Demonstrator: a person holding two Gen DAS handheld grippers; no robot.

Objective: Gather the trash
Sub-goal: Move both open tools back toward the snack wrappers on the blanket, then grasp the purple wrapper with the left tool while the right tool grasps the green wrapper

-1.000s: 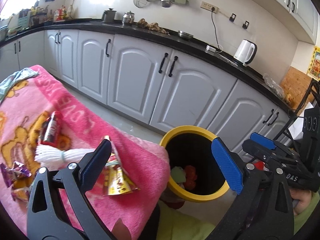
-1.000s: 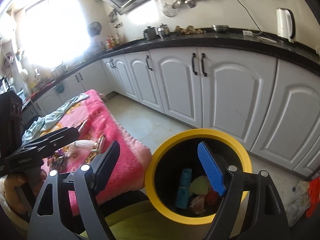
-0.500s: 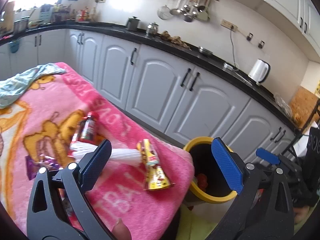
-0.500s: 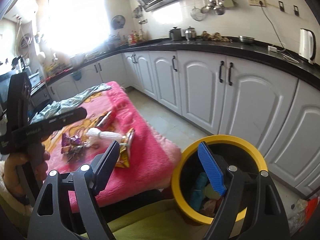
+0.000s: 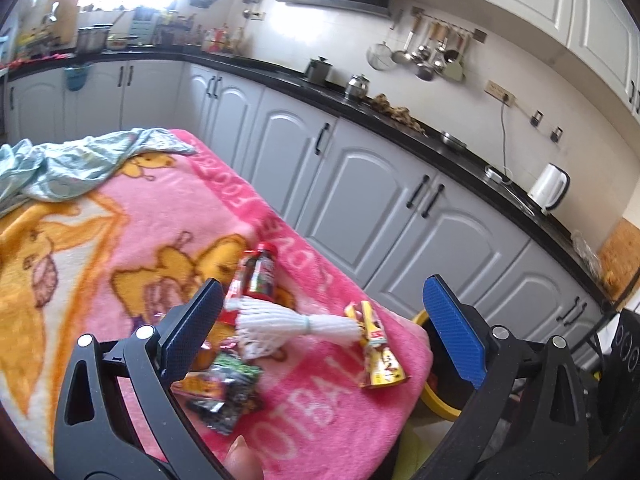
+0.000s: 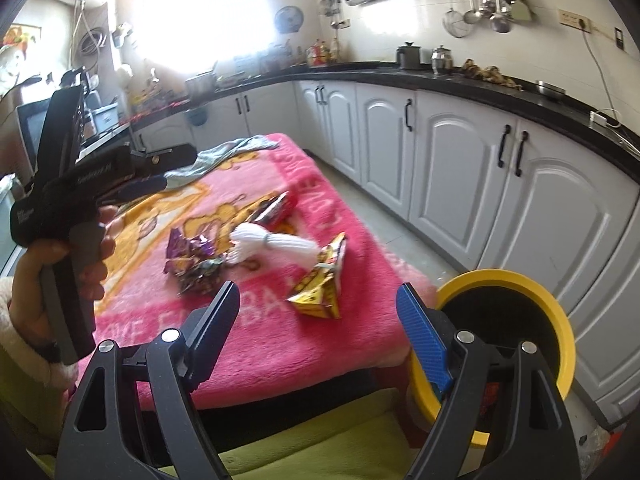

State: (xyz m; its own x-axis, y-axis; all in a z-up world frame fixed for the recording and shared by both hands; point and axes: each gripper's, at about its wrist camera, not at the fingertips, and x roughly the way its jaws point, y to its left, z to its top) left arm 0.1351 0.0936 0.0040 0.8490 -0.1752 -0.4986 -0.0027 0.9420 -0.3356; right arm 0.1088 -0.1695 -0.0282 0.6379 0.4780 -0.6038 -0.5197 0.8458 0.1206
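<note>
Two empty grippers face the litter as you line up the next pickup: your left gripper (image 5: 320, 334) and your right gripper (image 6: 318, 322) both stand with fingers wide apart and nothing between them. Several pieces of trash lie on the pink blanket (image 6: 256, 344) ahead of you: a yellow wrapper (image 6: 322, 284) nearest the blanket's corner, a white bundle of strands (image 6: 276, 242) just beside it, a red packet (image 5: 260, 276) behind that, and a heap of crumpled purple and dark wrappers (image 6: 192, 264) closer to your left hand (image 6: 60, 268). The yellow bin (image 6: 520, 284) stands on the floor just off the blanket's corner, on your right, with some trash seemingly already inside. You appear to be at the reach-and-choose step, with no item yet touched. The next move calls for dropping one gripper low over a single piece, likely the yellow wrapper, since it lies nearest the bin, and closing on a raised fold without pinching the soft blanket beneath.
</note>
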